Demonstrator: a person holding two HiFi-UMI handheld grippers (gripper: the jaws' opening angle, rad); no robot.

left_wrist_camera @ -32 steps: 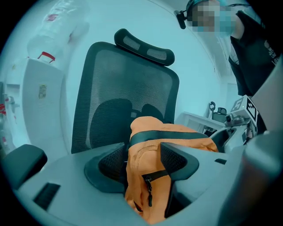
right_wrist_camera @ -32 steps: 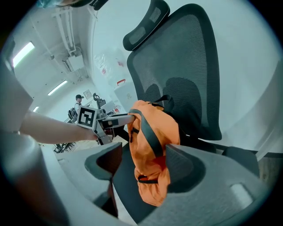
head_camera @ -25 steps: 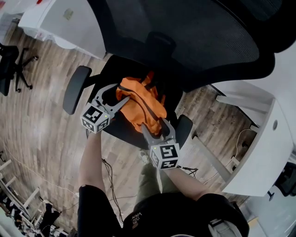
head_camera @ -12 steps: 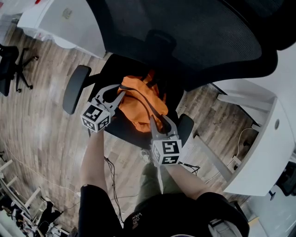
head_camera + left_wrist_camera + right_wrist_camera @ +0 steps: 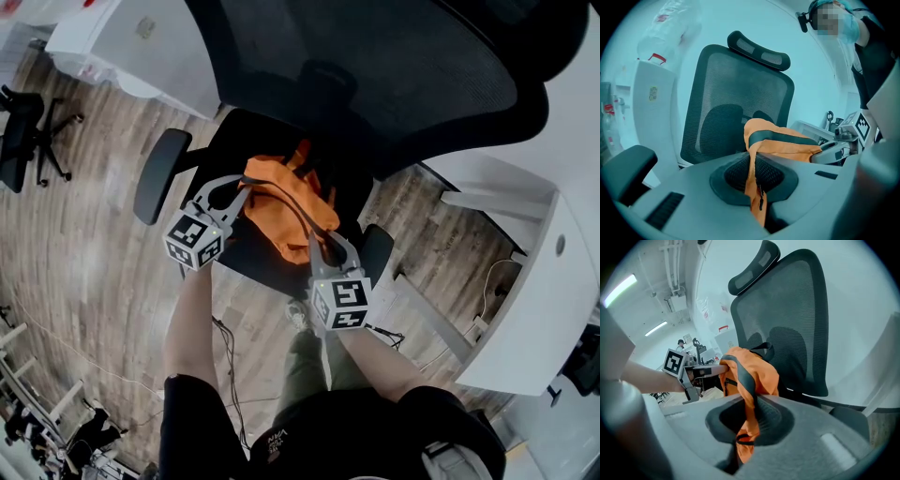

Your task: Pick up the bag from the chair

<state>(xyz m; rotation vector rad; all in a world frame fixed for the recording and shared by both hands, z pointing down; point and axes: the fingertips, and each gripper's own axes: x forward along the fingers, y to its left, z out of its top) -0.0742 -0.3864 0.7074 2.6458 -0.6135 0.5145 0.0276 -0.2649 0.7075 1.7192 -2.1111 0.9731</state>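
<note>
An orange bag (image 5: 281, 211) with dark straps lies on the seat (image 5: 239, 253) of a black mesh office chair. My left gripper (image 5: 242, 190) is at the bag's left end. Its jaws have just been closing and now pinch a fold of orange fabric (image 5: 753, 187). My right gripper (image 5: 320, 246) is at the bag's near right end. Its jaws have just been closing too, and a fold of the bag (image 5: 749, 427) is clamped between them. In each gripper view the bag (image 5: 783, 140) (image 5: 752, 371) stretches across towards the other gripper.
The chair's mesh backrest (image 5: 375, 75) rises right behind the bag, and armrests (image 5: 155, 178) (image 5: 375, 253) flank the seat. A white desk (image 5: 525, 309) stands at the right and a white cabinet (image 5: 141, 47) at the top left. Another chair (image 5: 23, 141) stands at the far left.
Both grippers stood open around the bag's ends a second ago. Both have closed onto the fabric. The hands have hardly moved.
</note>
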